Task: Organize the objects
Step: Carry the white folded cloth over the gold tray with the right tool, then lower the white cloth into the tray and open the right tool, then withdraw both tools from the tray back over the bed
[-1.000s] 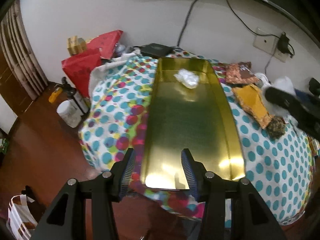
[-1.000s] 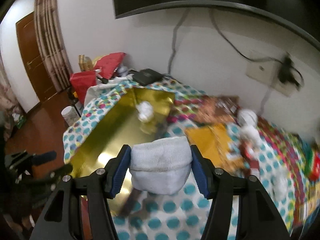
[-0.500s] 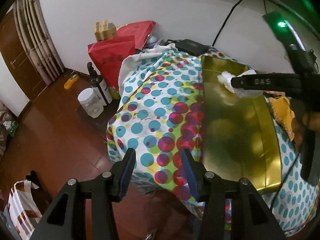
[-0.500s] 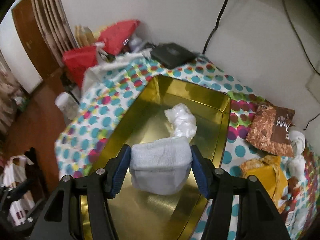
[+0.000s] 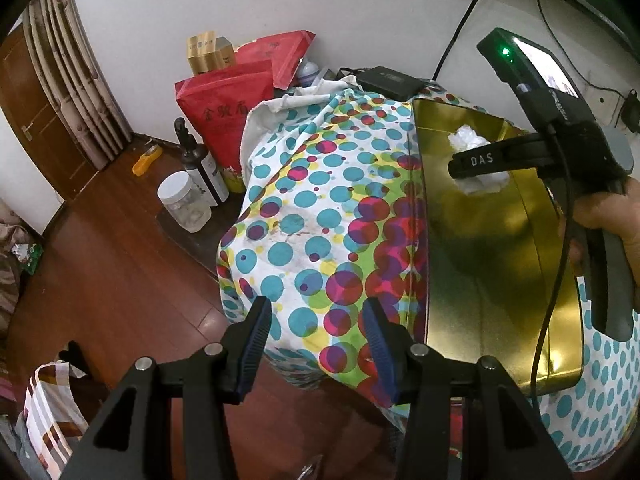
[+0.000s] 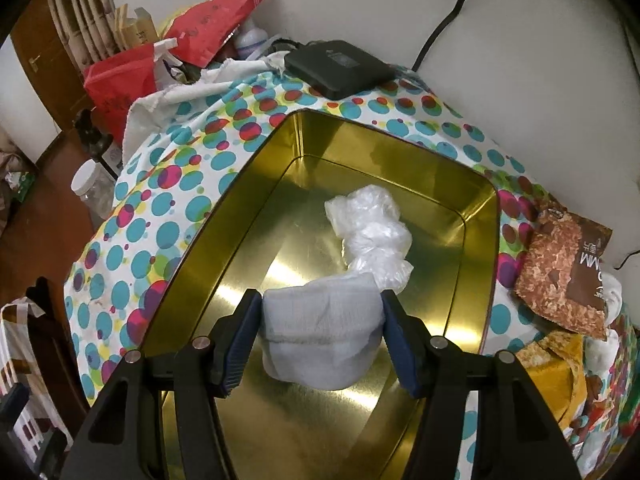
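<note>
A shallow gold metal tray (image 6: 280,200) (image 5: 500,288) lies on the dotted tablecloth (image 6: 168,208) (image 5: 320,200). A crumpled clear plastic bag (image 6: 368,232) (image 5: 464,138) rests in its far half. My right gripper (image 6: 322,334) is shut on a rolled white-grey cloth (image 6: 320,332) and hangs low over the tray, just in front of the bag. In the left wrist view that gripper (image 5: 476,160) shows at the right, held by a hand (image 5: 608,216). My left gripper (image 5: 316,344) stands open with nothing between its fingers, over the table's near left corner beside the tray.
A black box (image 6: 340,66) sits behind the tray by the wall. Snack packets (image 6: 560,272) and a yellow packet (image 6: 556,376) lie to the tray's right. Red bags (image 5: 224,116), a dark bottle (image 5: 200,164) and a jar (image 5: 182,204) stand on the floor left of the table.
My right gripper carried the cloth from beside the tray to low over it, near the plastic bag. My left gripper slid left off the tray's near end to the table corner.
</note>
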`<state>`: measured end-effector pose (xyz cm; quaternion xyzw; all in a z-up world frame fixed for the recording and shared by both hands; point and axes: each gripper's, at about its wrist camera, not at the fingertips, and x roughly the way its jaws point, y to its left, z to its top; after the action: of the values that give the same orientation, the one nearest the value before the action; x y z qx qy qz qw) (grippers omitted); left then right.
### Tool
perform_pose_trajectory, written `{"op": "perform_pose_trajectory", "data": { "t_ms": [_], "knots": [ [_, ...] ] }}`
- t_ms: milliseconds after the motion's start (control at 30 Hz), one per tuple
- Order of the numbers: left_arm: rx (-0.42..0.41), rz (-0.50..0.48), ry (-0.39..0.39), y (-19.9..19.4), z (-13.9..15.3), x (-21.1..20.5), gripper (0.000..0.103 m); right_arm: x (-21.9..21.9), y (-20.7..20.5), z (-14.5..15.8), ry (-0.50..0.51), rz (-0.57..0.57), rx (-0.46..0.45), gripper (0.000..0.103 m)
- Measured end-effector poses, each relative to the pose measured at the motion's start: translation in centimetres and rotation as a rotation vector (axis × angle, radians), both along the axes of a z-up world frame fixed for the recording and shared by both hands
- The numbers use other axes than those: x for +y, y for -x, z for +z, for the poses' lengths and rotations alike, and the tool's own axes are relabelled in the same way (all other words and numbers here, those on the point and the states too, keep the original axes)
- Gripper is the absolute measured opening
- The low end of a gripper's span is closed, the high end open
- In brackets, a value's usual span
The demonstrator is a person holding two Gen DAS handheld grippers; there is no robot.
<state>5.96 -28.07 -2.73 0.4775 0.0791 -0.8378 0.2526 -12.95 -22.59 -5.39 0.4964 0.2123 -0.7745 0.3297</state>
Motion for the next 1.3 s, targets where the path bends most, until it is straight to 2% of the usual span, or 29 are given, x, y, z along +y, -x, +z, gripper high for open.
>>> {"op": "perform_pose_trajectory", "data": {
  "t_ms": [400,433,533,633,767,1033,1200,1300],
  "knots": [
    [-0.011,0.010,0.023,0.1,0.0,-0.2,0.048,-0.3,0.4,-0.8,-0.012,0.002,-0.011,0.059],
    [-0.008,0.011,0.021,0.1,0.0,-0.2,0.048,-0.4,0.3,-0.7,-0.010,0.004,-0.010,0.063],
    [-0.005,0.010,0.023,0.1,0.1,-0.1,0.048,-0.2,-0.6,0.0,-0.002,0.014,0.026,0.084],
    [-0.005,0.017,0.027,0.1,0.2,0.0,0.048,0.1,-1.6,1.1,0.004,0.033,0.066,0.086],
    [-0.001,0.017,0.027,0.1,0.6,0.1,0.048,1.0,-2.8,2.4,0.032,0.046,0.071,0.086],
    [0.019,-0.014,0.051,0.1,1.9,1.5,0.048,4.8,-4.4,4.9,0.121,0.031,0.065,0.086],
    [0.049,-0.063,0.091,0.7,3.5,3.5,0.048,9.1,-5.0,6.8,0.187,-0.025,0.066,0.087],
    [0.047,-0.101,0.120,1.4,4.1,5.0,0.048,12.2,-4.9,7.8,0.220,-0.080,0.067,0.091]
  ]
}}
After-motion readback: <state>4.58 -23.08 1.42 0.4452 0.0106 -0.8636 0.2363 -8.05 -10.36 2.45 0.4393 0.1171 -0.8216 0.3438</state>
